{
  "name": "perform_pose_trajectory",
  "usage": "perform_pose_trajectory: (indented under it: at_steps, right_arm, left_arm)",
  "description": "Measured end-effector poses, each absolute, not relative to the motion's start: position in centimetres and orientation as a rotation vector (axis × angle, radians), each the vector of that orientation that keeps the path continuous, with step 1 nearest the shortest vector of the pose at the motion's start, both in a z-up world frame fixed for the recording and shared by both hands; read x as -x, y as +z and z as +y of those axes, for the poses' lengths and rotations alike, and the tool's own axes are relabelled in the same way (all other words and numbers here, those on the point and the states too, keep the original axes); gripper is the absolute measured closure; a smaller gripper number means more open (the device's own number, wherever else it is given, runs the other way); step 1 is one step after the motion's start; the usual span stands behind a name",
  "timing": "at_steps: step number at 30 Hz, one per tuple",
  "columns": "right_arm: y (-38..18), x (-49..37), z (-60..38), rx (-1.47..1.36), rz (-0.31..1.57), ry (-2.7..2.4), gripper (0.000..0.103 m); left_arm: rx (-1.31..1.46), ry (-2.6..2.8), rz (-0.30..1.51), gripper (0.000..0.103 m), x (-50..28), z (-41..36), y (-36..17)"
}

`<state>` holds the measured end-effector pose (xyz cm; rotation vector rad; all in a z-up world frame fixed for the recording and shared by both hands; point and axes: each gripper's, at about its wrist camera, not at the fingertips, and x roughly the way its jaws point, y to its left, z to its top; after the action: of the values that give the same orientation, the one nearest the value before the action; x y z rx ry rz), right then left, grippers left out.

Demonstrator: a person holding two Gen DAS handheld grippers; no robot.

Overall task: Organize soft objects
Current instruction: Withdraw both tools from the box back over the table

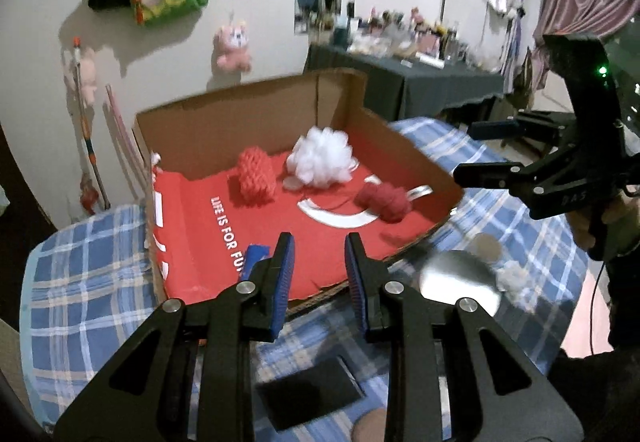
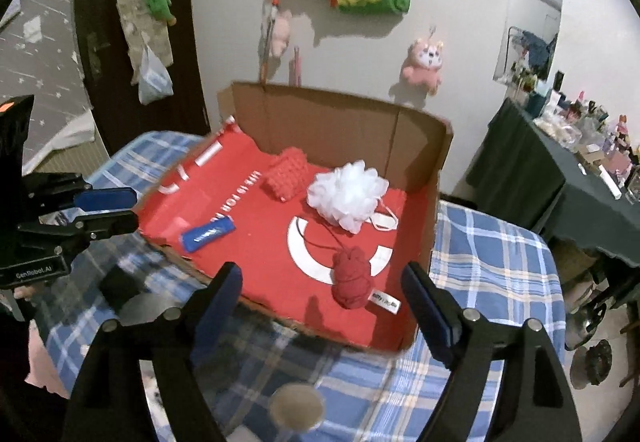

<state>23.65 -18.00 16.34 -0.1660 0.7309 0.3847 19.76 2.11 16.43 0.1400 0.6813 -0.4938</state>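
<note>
An open cardboard box with a red printed liner lies on the blue checked tablecloth. In it are a red knitted piece, a white mesh pouf, a dark red yarn bundle and a small blue packet. My left gripper hovers over the box's near edge. Its blue pads stand a little apart with nothing between them. My right gripper hangs open and wide above the near edge, in front of the yarn bundle, and is empty.
On the cloth outside the box lie a round metal lid, a tuft of white fluff, a black flat object and a small round cup. Bags and plush toys hang on the wall behind. A cluttered dark table stands at the right.
</note>
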Motion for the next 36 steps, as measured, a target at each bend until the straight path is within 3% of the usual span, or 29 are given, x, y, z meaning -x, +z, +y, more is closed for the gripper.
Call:
perform_pose_trajectory:
  at_steps: [2,3,9,13,19,36]
  right_arm:
    - [17.1,-21.9,-18.0,0.169,0.690,0.381,0.018]
    - [17.4,-21.1,-18.1,0.167,0.674,0.382,0.015]
    - [18.5,-15.7,-18.3,0.147,0.574,0.376,0.008]
    - [18.7,-11.9,-18.3,0.137,0.504,0.362,0.000]
    - [18.2,-7.3,-18.6,0.098,0.435,0.340,0.000]
    - [12.7,-0.9,-19.3,-0.011,0.346,0.191,0.000]
  left_arm:
    - [-0.122,-0.499,0.645,0.051,-18.1,2.2,17.1]
    - [-0.114,-0.494,0.622,0.029,-17.4,2.2,17.3]
    - [-0.098,-0.470,0.470,0.027,-12.2,2.2,18.6]
    - [-0.082,-0.433,0.382,0.013,-8.8,2.2,19.1]
    - [-0.059,-0.389,0.272,0.005,-4.0,2.3,19.2]
    - [-0.034,-0.243,0.271,0.005,0.8,3.0,13.6]
